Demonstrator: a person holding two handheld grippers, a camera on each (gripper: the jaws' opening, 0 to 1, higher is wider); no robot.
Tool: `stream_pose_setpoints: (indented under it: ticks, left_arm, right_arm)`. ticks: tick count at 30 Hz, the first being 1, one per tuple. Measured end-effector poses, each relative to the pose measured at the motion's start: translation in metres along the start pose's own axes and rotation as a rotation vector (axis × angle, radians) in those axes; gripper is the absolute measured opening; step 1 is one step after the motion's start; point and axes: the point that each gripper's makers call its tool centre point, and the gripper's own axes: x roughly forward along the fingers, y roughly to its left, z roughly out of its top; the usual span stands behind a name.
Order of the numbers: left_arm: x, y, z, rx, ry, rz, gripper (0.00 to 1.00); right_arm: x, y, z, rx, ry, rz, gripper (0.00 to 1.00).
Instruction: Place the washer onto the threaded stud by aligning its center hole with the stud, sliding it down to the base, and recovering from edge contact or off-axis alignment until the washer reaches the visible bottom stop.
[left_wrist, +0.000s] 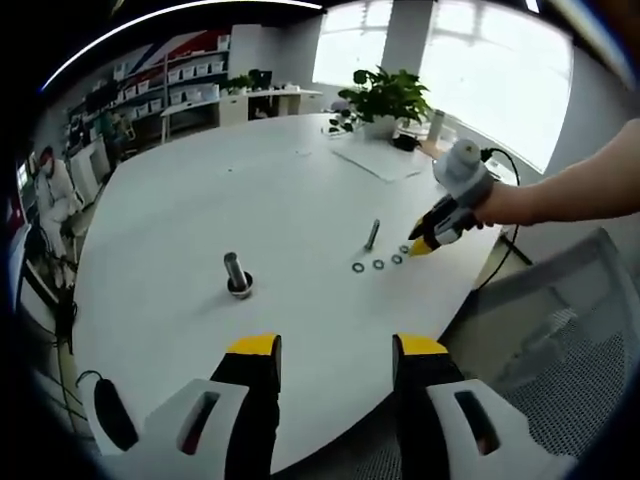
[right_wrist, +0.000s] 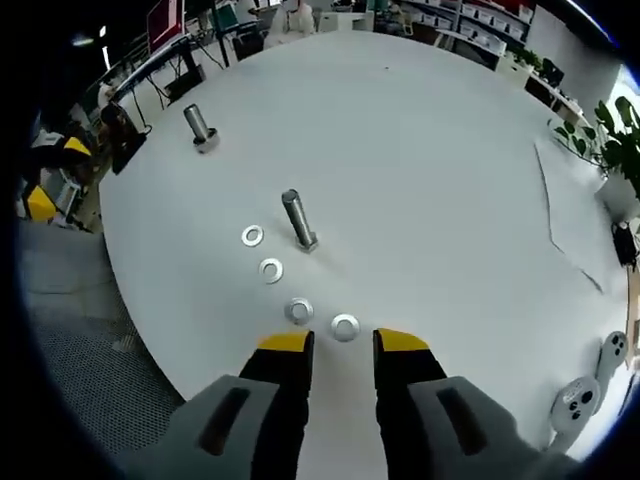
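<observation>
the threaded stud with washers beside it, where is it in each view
Left gripper view: the threaded stud stands right of centre, just left of the right tongs.
Right gripper view: same stud left of centre, above the tongs.
Shared landmark: the row of four washers beside it.

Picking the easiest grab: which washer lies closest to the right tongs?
The washer at the right end of the row, just ahead of the right tongs; the other three curve away leftward towards the stud.
</observation>
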Motion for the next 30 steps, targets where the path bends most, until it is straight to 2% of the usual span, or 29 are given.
stream_pose_setpoints:
  ticks: [1,7,9,13,16,18,20,23,30]
  left_arm:
    - [0.000,0.000,0.000,0.000,0.002,0.000,0.43]
    - [0.001,-0.003,-0.002,0.011,0.013,-0.008,0.43]
    - [0.001,-0.002,-0.003,0.014,0.014,-0.008,0.43]
    - [0.001,-0.004,-0.002,0.016,0.013,-0.012,0.42]
    - [0.001,-0.005,-0.003,0.025,0.018,-0.015,0.42]
    - [0.001,-0.006,-0.003,0.026,0.017,-0.017,0.42]
    - [0.001,-0.006,-0.004,0.028,0.020,-0.015,0.42]
    - [0.001,-0.005,-0.004,0.030,0.022,-0.013,0.42]
    - [0.001,-0.005,-0.005,0.033,0.025,-0.013,0.41]
  right_arm:
    - [0.001,-0.001,0.000,-0.020,0.005,-0.009,0.25]
    - [0.006,0.001,-0.004,-0.014,0.031,-0.001,0.22]
    - [0.006,0.000,-0.002,-0.047,0.033,-0.003,0.20]
    - [0.008,-0.003,0.000,-0.041,0.038,0.008,0.18]
    - [0.007,-0.003,-0.002,-0.106,0.095,0.035,0.16]
    - [0.009,-0.005,-0.001,-0.110,0.158,0.037,0.15]
    - [0.010,-0.004,0.000,-0.111,0.192,0.032,0.15]
    - [0.010,-0.004,0.000,-0.161,0.221,0.028,0.15]
    - [0.011,-0.003,0.001,-0.177,0.256,0.027,0.15]
